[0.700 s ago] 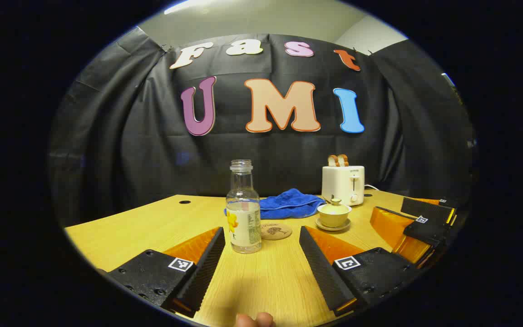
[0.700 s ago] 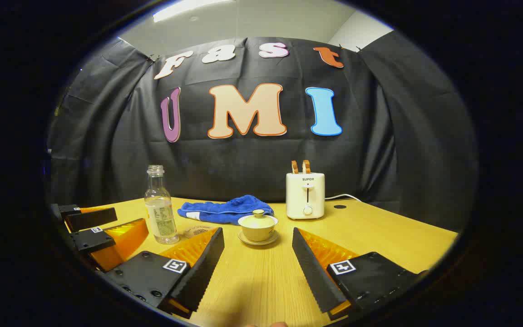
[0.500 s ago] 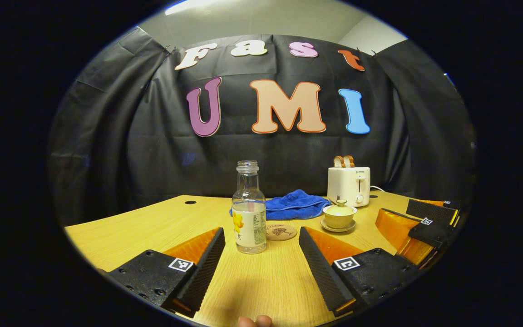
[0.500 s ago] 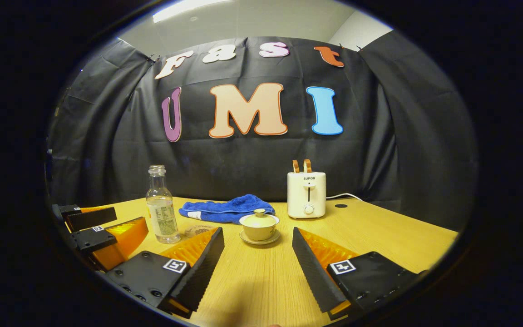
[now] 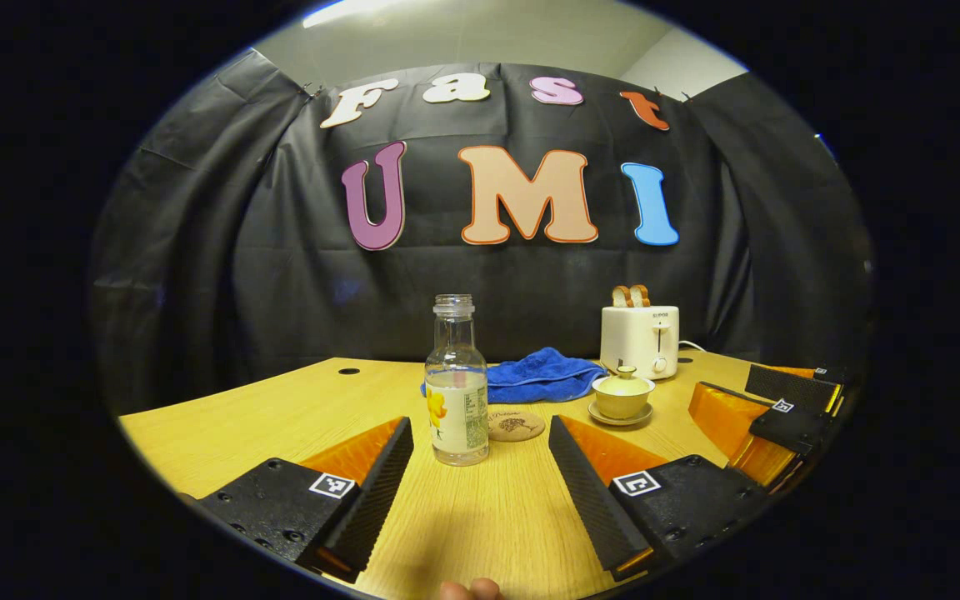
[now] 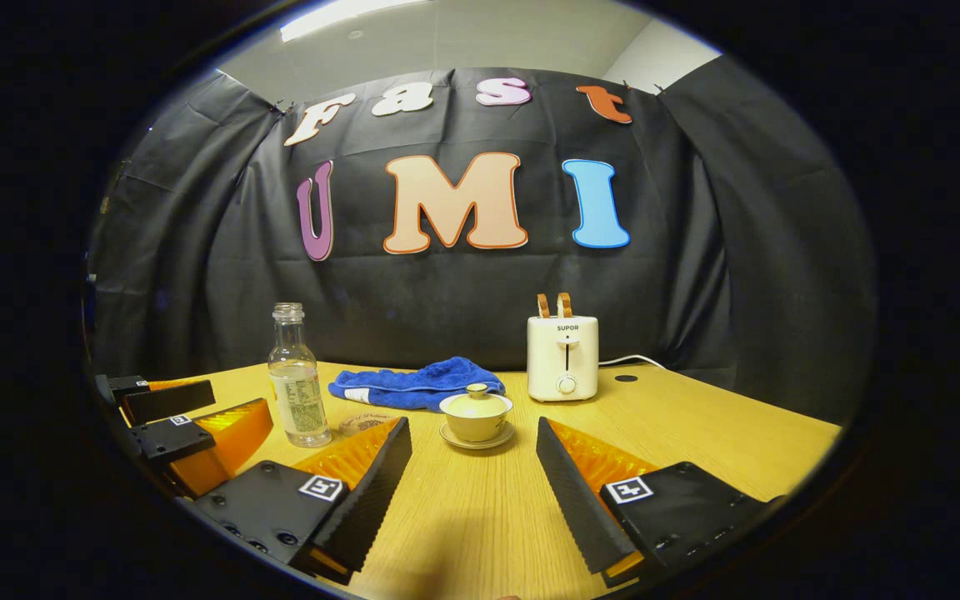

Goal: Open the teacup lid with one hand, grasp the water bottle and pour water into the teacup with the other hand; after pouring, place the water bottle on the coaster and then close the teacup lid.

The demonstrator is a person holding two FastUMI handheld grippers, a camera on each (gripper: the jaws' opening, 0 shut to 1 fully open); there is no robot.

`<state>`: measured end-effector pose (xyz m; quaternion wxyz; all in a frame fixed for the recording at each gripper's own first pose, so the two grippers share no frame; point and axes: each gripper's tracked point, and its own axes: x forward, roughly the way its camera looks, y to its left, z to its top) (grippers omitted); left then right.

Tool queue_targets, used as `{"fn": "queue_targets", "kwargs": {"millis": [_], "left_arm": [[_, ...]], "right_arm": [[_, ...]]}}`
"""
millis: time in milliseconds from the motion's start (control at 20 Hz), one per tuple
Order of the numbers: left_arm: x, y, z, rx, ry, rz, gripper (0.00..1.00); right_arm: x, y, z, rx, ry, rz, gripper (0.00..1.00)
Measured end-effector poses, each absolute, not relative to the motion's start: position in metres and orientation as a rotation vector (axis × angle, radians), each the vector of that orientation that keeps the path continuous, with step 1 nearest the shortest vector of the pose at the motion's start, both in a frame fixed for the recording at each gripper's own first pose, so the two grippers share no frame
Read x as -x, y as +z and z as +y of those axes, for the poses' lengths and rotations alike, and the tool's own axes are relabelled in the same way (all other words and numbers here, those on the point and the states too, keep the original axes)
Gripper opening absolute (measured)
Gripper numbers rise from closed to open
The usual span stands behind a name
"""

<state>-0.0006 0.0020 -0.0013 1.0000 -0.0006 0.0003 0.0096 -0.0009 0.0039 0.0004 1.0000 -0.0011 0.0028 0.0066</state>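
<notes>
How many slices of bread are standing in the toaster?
2: both slices of bread stand side by side in the top of the toaster, at the back of the table, behind the teacup.

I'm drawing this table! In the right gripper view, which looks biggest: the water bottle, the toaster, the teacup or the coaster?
1. Toaster and water bottle: too alike; the bottle is taller, the toaster wider.
2. Teacup.
3. Coaster, partly hidden behind a finger, so unsure.

Two low, wall-facing tabletop (image 5: pixel 280 417) views
</notes>
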Motion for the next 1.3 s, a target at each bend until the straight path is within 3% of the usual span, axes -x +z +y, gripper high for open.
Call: {"fn": "queue_targets", "kwargs": {"millis": [100,200,300,500,950,1200,1250,1300], "left_arm": [[0.001,-0.002,0.003,0.001,0.019,0.0,0.96],[0.001,-0.002,0.002,0.002,0.019,0.0,0.96],[0.001,-0.002,0.002,0.002,0.019,0.0,0.96],[0.001,-0.002,0.002,0.002,0.019,0.0,0.96],[0.001,-0.003,0.002,0.002,0.019,-0.001,0.96],[0.0,-0.003,0.002,0.002,0.02,-0.001,0.96],[0.0,-0.003,0.002,0.003,0.02,-0.001,0.96],[0.0,-0.002,0.002,0.003,0.02,-0.001,0.96]], "right_arm": [[0.001,0.001,0.003,0.002,0.013,0.006,0.97],[0.001,0.0,0.004,0.002,0.013,0.006,0.94],[0.002,0.0,0.003,0.002,0.013,0.006,0.97],[0.002,0.0,0.004,0.002,0.013,0.006,0.94],[0.001,0.002,0.005,0.003,0.02,0.006,0.97],[-0.004,0.001,0.004,0.002,0.027,0.004,0.93],[-0.009,0.001,0.006,0.002,0.033,0.005,0.97],[-0.014,0.0,0.009,0.002,0.045,0.007,0.93]]}}
